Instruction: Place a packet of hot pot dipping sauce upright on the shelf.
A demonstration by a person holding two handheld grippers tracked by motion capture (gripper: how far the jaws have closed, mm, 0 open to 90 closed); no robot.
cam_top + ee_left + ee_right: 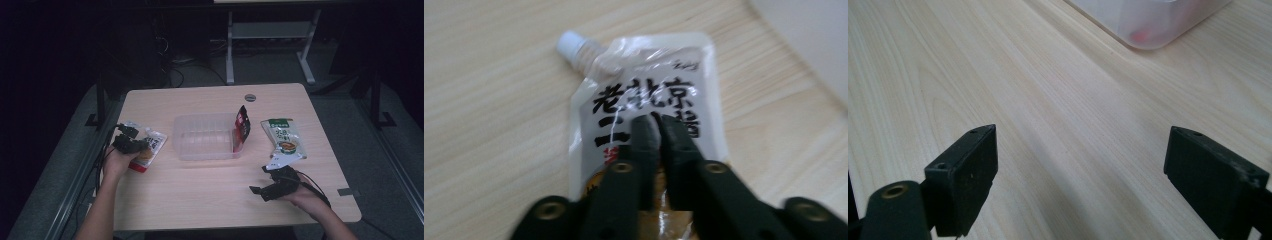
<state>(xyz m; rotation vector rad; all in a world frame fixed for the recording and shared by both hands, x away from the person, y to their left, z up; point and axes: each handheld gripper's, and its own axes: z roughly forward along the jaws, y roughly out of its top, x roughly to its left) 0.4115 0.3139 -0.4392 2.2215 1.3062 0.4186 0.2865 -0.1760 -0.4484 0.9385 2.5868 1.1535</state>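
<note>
Pouch (644, 105) lay flat at the table's (200, 200) left edge, left of the clear tub (207, 137). Left gripper (656, 122) sat on it, jaws pinched together on the pouch's front film. Left gripper view showed the white spout cap at the pouch's far top corner and black printed characters; high view showed only a pale pouch with a red bottom end under the left gripper (131, 144). Long axis ran away from the person, spout end farthest. Right gripper (1080, 170) had jaws spread wide over bare table, holding nothing; in high view it (272, 182) rested near a green-topped packet (284, 137). Red packet (242, 127) stood in the tub's right end.
</note>
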